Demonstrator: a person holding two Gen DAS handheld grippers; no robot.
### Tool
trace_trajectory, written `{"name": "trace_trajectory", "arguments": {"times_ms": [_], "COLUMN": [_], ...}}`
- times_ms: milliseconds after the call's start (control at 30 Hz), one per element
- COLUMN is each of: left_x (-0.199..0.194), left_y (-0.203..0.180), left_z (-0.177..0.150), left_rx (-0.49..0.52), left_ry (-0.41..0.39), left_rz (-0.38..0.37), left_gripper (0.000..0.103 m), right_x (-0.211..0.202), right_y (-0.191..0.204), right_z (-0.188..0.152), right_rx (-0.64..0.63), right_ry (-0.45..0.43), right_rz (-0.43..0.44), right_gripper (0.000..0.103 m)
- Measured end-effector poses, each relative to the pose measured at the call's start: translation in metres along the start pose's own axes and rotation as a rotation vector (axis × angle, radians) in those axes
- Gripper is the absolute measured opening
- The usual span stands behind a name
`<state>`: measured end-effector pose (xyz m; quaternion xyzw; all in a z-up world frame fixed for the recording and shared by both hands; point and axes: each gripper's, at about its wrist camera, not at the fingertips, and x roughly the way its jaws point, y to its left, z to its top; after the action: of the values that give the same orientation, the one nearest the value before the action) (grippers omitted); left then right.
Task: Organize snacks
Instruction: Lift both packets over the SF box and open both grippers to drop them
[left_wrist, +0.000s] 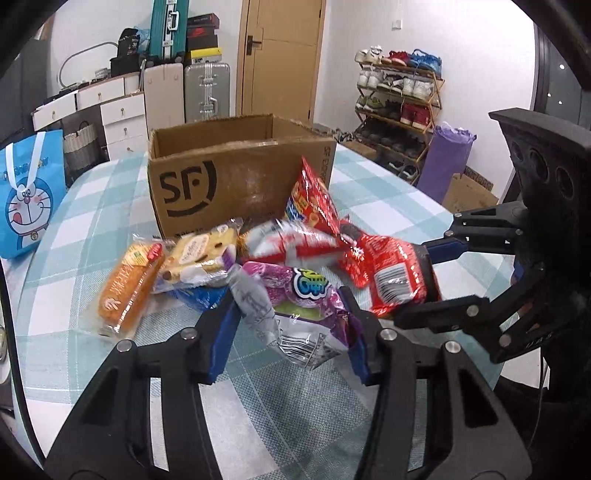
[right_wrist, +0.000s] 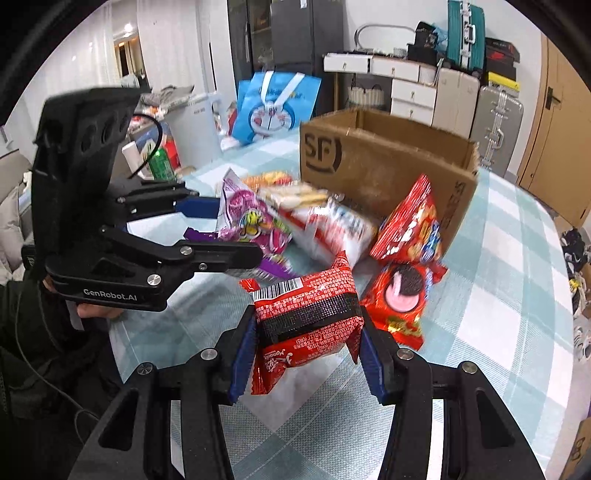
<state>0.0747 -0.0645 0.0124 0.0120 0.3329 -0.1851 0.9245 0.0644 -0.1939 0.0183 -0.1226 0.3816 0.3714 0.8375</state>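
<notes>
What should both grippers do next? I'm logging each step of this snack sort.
Probably lift both packets toward the open cardboard box: the left gripper is shut on the purple packet, and the right gripper on the red packet.

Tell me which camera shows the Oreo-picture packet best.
Right wrist view: the red cookie packet lies face-up on the tablecloth, its cookie picture plain. In the left wrist view it is mostly hidden behind the red packet in the right gripper.
</notes>
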Motion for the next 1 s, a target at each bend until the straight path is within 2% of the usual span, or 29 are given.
{"name": "trace_trajectory", "arguments": {"times_ms": [100, 200, 333, 467, 833, 1000], "left_x": [-0.009, -0.016, -0.007, -0.004, -0.022, -0.035], "left_y": [0.003, 0.004, 0.003, 0.001, 0.003, 0.006], "left_z": [0.002, 0.003, -0.001, -0.003, 0.005, 0.011], "left_rx": [-0.004, -0.005, 0.01, 0.02, -0.004, -0.019], "left_ry": [-0.024, -0.035, 0.012, 0.01, -0.066, -0.102], "left_rz": [0.003, 0.004, 0.021, 0.02, 0.011, 0.03], "left_gripper": [0.043, 0.041, 0.041, 0.04, 0.038, 0.039], "right_x": [-0.008, -0.01, -0.006, -0.005, -0.016, -0.022], "right_y": [-0.003, -0.005, -0.005, -0.004, -0.009, -0.013], "right_z": [0.003, 0.005, 0.003, 0.002, 0.006, 0.012], "right_rx": [0.012, 0.021, 0.02, 0.017, 0.046, 0.084], "right_ry": [-0.029, -0.04, -0.022, -0.018, -0.077, -0.124], "right_rz": [-0.006, -0.012, -0.015, -0.011, -0.026, -0.045], "right_gripper": [0.051, 0.051, 0.051, 0.051, 0.051, 0.051]}}
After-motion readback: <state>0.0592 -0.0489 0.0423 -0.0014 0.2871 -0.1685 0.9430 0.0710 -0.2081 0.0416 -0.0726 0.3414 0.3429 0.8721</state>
